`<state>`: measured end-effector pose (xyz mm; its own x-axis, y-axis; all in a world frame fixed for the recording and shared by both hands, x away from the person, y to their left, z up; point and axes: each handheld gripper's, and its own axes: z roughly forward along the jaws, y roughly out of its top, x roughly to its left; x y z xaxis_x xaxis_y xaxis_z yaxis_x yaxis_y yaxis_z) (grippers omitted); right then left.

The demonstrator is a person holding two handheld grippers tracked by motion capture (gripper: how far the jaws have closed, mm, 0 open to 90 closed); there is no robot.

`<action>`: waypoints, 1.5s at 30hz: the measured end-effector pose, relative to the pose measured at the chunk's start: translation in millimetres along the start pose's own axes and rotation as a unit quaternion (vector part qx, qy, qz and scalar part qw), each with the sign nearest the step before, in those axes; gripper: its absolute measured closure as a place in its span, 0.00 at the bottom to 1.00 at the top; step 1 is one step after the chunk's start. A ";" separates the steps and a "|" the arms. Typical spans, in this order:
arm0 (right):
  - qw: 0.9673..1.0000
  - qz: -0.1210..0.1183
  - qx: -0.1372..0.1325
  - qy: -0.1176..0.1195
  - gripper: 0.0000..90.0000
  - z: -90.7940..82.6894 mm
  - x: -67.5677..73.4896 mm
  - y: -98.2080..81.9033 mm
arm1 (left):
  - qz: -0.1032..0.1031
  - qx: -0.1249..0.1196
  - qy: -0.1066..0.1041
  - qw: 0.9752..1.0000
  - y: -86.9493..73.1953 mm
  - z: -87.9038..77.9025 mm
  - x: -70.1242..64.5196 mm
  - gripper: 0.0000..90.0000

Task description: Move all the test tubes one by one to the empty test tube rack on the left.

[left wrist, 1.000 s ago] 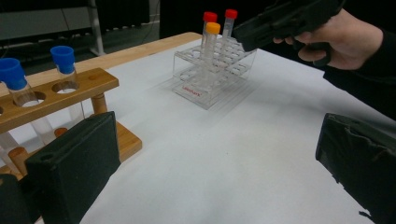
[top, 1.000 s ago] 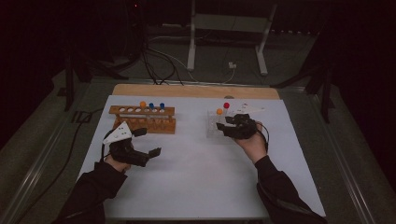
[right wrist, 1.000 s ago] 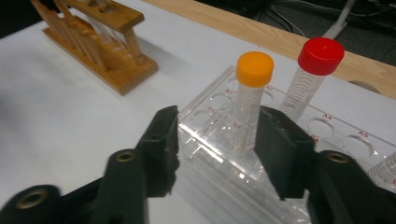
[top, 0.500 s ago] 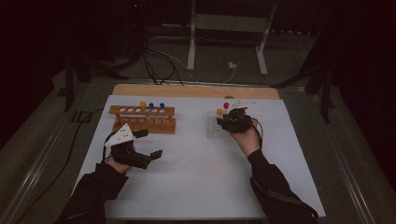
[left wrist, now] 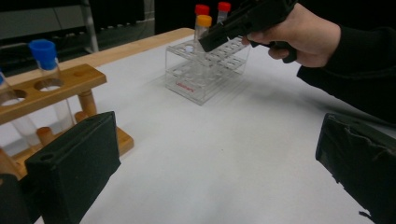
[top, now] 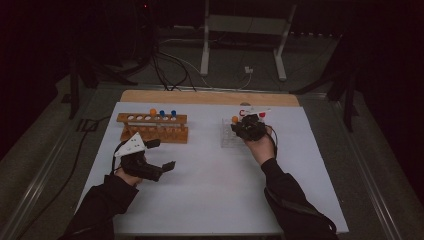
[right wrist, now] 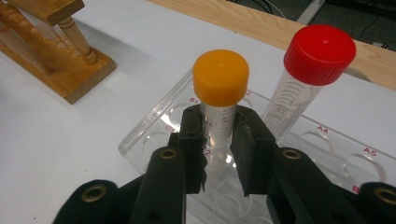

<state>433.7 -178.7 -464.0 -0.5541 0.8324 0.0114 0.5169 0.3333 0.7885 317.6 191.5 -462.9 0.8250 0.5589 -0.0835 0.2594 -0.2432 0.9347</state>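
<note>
- We find the orange-capped tube [right wrist: 219, 100] upright in the clear rack [right wrist: 154, 121] on the table [top: 210, 200], just beside a red-capped tube [right wrist: 313, 70].
- The right hand-held gripper [right wrist: 218, 142] has just been closing and pinches the tube below its cap, presumably to lift it straight out.
- The left hand-held gripper [left wrist: 210, 158] waits spread beside the wooden rack [left wrist: 56, 88], apparently to receive it.

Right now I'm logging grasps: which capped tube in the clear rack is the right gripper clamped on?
The orange-capped tube: the right gripper has shut on its body just below the cap. The red-capped tube beside it stands free.
</note>
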 end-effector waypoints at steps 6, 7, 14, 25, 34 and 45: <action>1.000 -0.008 -0.004 -0.006 0.84 -4.2 1.7 3.9 | 0.001 0.004 -0.005 1.000 0.5 1.4 -1.0 0.01; 1.000 -0.010 -0.005 -0.007 0.84 -5.5 2.1 5.1 | -0.001 0.004 -0.008 1.000 0.5 1.5 -0.8 0.01; 0.999 -0.020 -0.023 -0.010 0.84 -20.3 3.7 15.8 | -0.003 0.003 -0.011 1.000 1.5 1.4 -1.4 0.01; 0.998 -0.037 -0.059 -0.006 0.84 -50.5 12.4 33.5 | -0.002 0.006 -0.017 1.000 7.1 1.4 -5.6 0.01; 0.995 -0.061 -0.066 0.031 0.84 -63.2 31.9 30.8 | -0.003 0.017 -0.019 1.000 14.5 4.9 -12.6 0.01; 0.990 -0.103 -0.051 0.080 0.84 -68.5 68.2 13.0 | 0.001 0.023 -0.028 0.999 27.7 13.2 -19.0 0.01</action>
<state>358.0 -148.0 -410.8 -0.7418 0.6674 -0.0649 0.3178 0.4351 0.8424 315.8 163.7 -440.0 0.8521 0.5133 -0.1021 0.2794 -0.2812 0.9181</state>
